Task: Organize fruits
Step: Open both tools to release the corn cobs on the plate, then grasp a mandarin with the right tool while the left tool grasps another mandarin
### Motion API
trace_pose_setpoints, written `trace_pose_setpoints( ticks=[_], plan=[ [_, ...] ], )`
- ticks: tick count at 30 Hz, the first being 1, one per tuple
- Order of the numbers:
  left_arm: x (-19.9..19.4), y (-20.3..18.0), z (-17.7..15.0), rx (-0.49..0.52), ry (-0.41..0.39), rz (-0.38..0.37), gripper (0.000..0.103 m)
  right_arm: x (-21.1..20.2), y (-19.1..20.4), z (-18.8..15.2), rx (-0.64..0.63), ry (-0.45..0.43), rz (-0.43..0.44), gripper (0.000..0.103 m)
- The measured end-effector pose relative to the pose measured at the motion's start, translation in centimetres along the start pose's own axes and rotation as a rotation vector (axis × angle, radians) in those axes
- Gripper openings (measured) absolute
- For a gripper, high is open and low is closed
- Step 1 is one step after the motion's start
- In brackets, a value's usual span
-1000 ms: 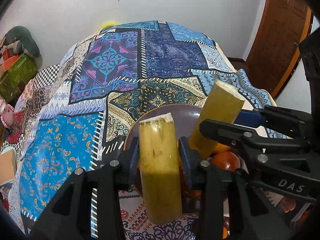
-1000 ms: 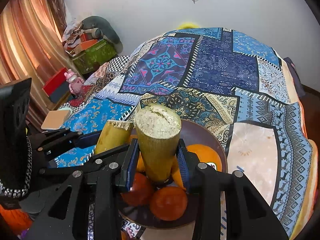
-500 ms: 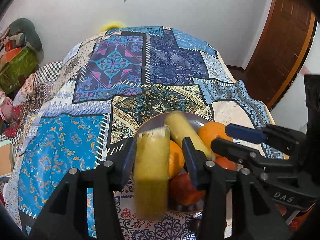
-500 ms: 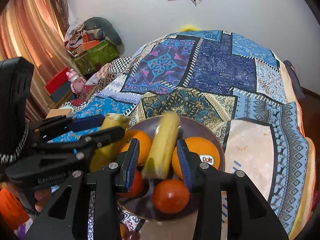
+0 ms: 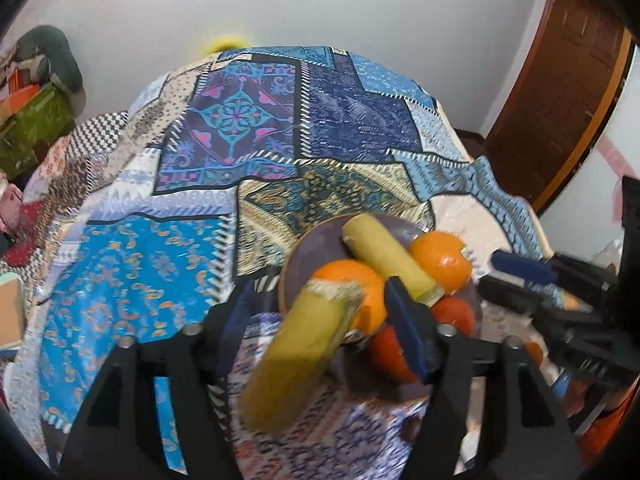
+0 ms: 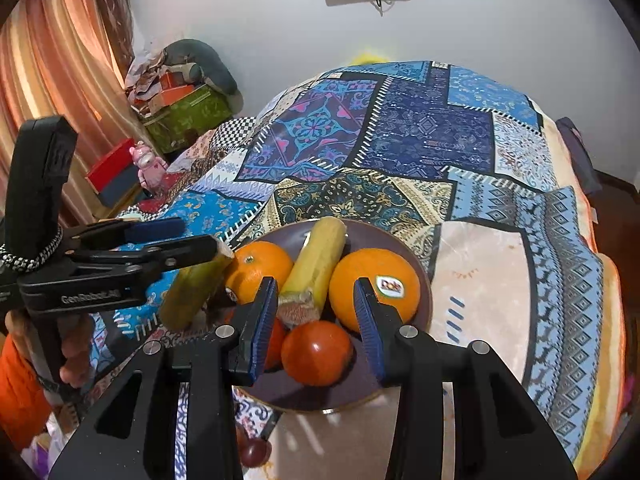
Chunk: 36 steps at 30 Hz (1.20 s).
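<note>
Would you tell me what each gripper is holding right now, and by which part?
Nothing is gripped. The left gripper is opening, its yellow stalk piece tipping loose between the pads; the right gripper is empty.

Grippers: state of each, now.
Left gripper: jaws opening, yellow stalk loose between them.
Right gripper: open, empty; its stalk piece lies on the plate.

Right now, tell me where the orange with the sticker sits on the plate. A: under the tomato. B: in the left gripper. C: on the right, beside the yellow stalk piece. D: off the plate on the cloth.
C: the stickered orange rests on the plate, right of the yellow stalk piece.
</note>
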<state>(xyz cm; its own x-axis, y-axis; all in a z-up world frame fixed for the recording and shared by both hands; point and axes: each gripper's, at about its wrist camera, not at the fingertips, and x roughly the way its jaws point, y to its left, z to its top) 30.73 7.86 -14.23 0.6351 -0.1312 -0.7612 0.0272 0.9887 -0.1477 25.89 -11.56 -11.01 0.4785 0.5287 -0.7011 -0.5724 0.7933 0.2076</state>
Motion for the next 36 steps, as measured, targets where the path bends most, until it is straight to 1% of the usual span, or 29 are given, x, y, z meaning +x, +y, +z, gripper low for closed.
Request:
trace_pose_setpoints(
  ticks=[2,5,7,9,10,11,13,14,15,17,18,20,24,27,32,36],
  plan=[
    [0.1,0.7,-1.0,0.026,0.033,0.017,0.068,-0.4,-0.3,-0.5,0.005,-0.002,-0.001,0.037],
    [0.8,1.8,-2.7,0.037,0.092,0.014,0.068,-0.8,-0.6,-1.2,0.017,0.002,-0.001,0.037],
    [1.5,2.3,-3.6,0.036,0.12,0.01,0.068,-0.9,-0.7,-1.6,0.024,0.005,-0.003,0.037],
    [2.2,2.6,-4.2,0.014,0.139,-0.004,0.068,-1.0,-0.7,-2.0,0.029,0.011,-0.006,0.037],
    [2.7,2.8,-4.3,-0.009,0.147,-0.022,0.065,-1.0,-0.8,-2.2,0.031,0.015,-0.01,0.037],
    [2.9,2.9,-4.3,-0.019,0.148,-0.03,0.059,-0.9,-0.8,-2.4,0.031,0.02,-0.015,0.037],
    [3.3,2.7,-4.1,-0.037,0.149,-0.059,0.051,-0.8,-0.9,-2.7,0.035,0.029,-0.017,0.037],
    [3.4,2.5,-3.9,-0.034,0.144,-0.057,0.048,-0.8,-1.0,-2.9,0.037,0.032,-0.019,0.037],
    [3.4,2.3,-3.8,-0.022,0.135,-0.044,0.046,-0.8,-1.1,-3.0,0.041,0.033,-0.021,0.037],
    [3.2,1.7,-3.7,0.01,0.128,-0.002,0.037,-0.9,-1.4,-3.2,0.05,0.035,-0.02,0.037],
    [3.1,1.5,-3.7,0.016,0.128,0.013,0.037,-1.0,-1.5,-3.2,0.053,0.033,-0.02,0.037],
    [2.6,1.5,-3.5,0.008,0.121,0.016,0.037,-1.2,-1.7,-3.3,0.062,0.023,-0.02,0.037],
    [0.9,0.7,-3.2,0.034,0.073,0.053,0.037,-1.5,-1.9,-3.2,0.075,0.009,-0.01,0.037],
    [-0.2,0.3,-2.1,0.013,0.048,0.038,0.037,-1.7,-1.9,-3.1,0.079,-0.006,-0.004,0.037],
    [-1.1,-2.0,-0.2,0.029,0.003,0.009,0.037,-2.3,-2.2,-3.0,0.089,-0.023,0.001,0.037],
    [0.6,-4.3,1.0,0.038,0.025,0.002,0.037,-2.7,-2.4,-3.1,0.097,-0.031,-0.003,0.037]
  ],
)
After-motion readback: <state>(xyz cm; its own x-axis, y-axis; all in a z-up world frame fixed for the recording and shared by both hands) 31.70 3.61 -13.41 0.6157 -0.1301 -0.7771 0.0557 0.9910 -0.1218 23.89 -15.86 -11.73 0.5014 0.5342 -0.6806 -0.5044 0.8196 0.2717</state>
